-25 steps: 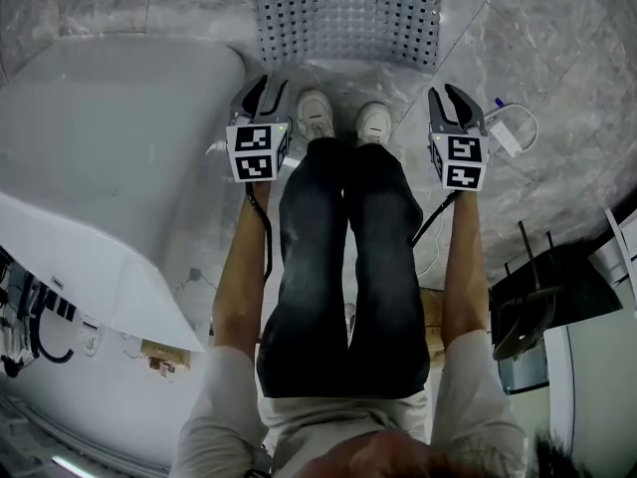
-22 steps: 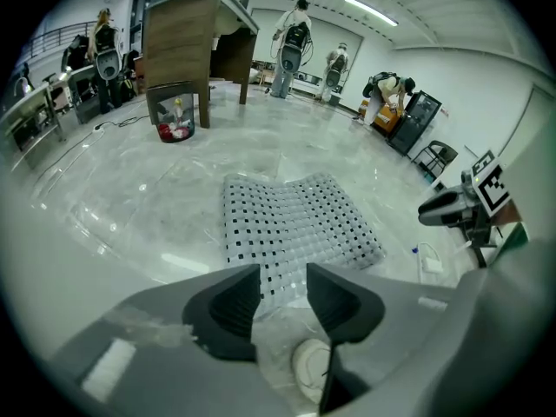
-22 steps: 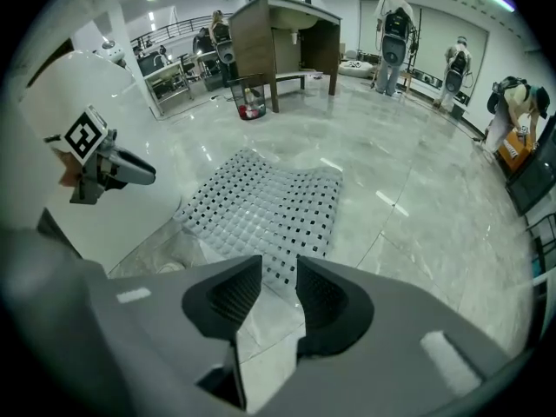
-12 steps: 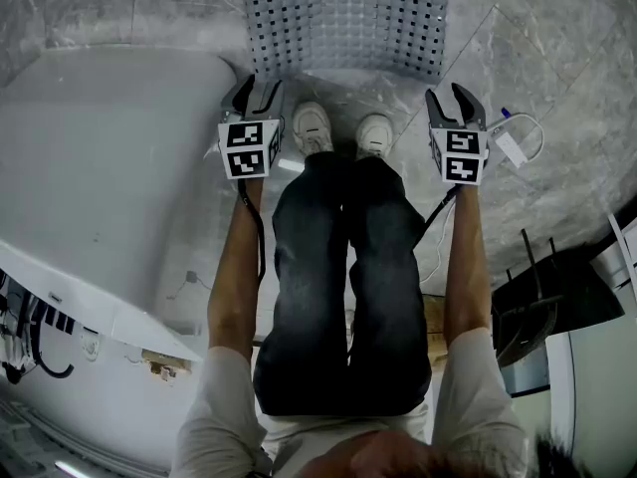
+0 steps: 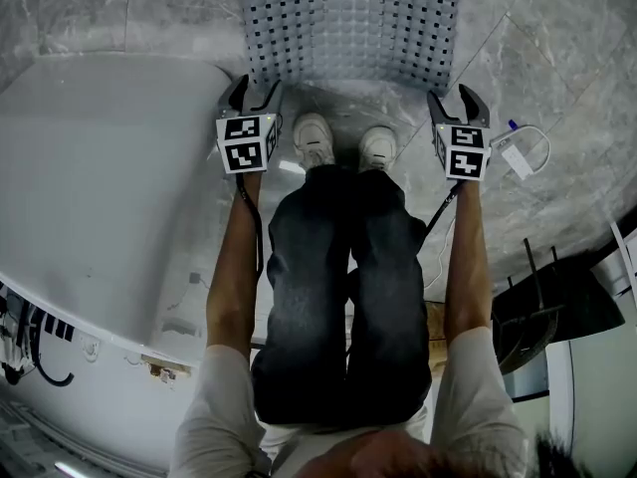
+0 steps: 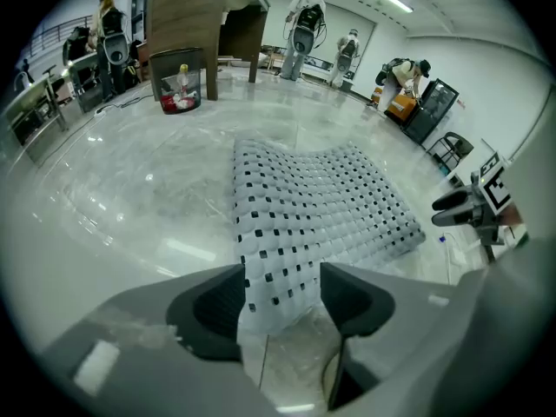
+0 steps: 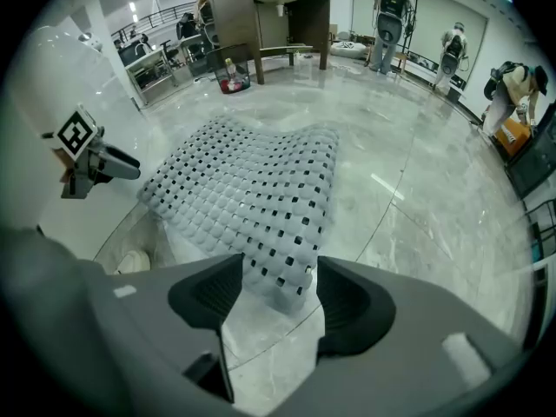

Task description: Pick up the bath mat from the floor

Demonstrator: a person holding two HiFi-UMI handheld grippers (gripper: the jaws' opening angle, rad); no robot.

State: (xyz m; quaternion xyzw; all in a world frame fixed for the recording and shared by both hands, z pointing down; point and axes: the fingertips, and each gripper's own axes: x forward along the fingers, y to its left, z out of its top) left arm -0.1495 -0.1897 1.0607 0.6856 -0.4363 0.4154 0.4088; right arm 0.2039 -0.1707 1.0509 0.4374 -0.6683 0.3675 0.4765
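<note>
The bath mat is a pale rubber mat full of small square holes, lying flat on the marble floor ahead of the person's shoes. My left gripper hangs over its near left corner, my right gripper over its near right corner. Both point steeply down. Both pairs of jaws have just been opening and stand open. In the left gripper view a corner of the mat shows between the left gripper's pads, untouched. In the right gripper view the mat's other corner lies between the right gripper's pads, also unpressed.
A white bathtub fills the left side. The person's white shoes stand between the grippers. A white cable and plug lie on the floor at right, a black chair behind. Other people stand far off.
Both grippers have sunk toward the mat's near edge, and their jaws stand wider apart than before. The mat has not moved.
</note>
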